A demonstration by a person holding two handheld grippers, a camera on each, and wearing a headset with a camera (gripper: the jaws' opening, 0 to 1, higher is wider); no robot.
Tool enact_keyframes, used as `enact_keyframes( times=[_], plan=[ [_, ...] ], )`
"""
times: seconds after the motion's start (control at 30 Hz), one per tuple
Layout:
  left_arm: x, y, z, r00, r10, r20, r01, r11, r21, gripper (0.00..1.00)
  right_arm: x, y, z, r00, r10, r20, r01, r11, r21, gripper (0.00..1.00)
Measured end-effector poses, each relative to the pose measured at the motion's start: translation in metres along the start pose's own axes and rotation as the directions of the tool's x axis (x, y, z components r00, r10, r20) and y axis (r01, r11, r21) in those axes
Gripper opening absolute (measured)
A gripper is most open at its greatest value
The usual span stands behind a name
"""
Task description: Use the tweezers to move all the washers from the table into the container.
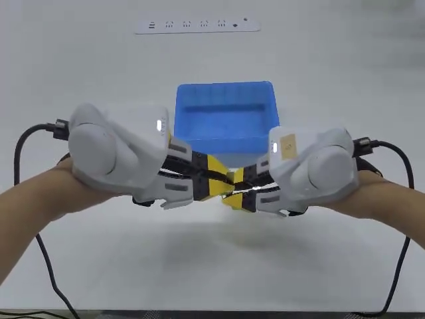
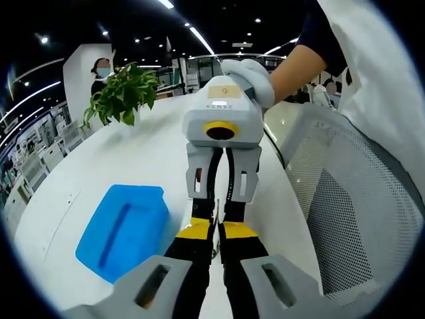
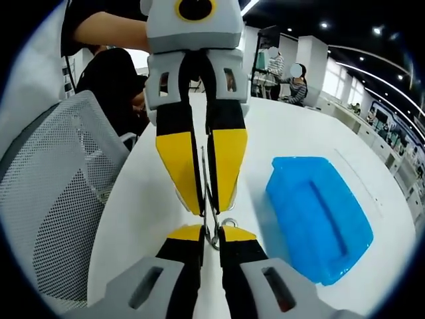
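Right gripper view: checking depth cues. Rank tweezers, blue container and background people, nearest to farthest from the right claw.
1. The tweezers, in the right claw.
2. The blue container, rightward on the table.
3. The background people, far across the room.

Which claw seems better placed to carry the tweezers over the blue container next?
The left claw, likely: the tweezers run lengthwise between its jaws; the right claw meets only their end.
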State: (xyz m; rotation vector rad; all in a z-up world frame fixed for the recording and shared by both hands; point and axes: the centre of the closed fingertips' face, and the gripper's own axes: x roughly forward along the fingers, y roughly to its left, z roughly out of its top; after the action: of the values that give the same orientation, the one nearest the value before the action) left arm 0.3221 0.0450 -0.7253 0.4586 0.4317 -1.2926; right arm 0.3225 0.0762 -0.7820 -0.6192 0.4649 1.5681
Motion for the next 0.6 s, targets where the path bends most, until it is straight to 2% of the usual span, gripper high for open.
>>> enact_keyframes(
  times=[0.1,0.37,0.47,0.6],
  plan=[
    [-0.0003,-0.0020,-0.0003,1.0000,0.004,-0.002,-0.004,1.000,0.008,0.08,0.0002,0.0019,0.0003,0.9999,-0.006,-0.014,0.005,1.000,-0.019,0.09],
    [-0.0029,-0.0017,-0.0027,0.9993,0.038,-0.003,-0.038,0.999,0.002,0.09,0.0008,0.0022,0.0008,0.9997,-0.023,-0.010,0.023,0.999,-0.025,0.09],
    [-0.0033,-0.0045,-0.0050,0.9996,0.024,-0.016,-0.025,1.000,-0.006,0.10,0.0007,0.0044,0.0009,0.9996,-0.024,-0.015,0.024,0.999,-0.049,0.09],
    [-0.0038,-0.0088,-0.0096,0.9991,0.018,-0.039,-0.019,1.000,-0.005,0.13,-0.0003,0.0065,0.0001,0.9996,-0.023,-0.016,0.022,0.999,-0.033,0.09]
  ],
)
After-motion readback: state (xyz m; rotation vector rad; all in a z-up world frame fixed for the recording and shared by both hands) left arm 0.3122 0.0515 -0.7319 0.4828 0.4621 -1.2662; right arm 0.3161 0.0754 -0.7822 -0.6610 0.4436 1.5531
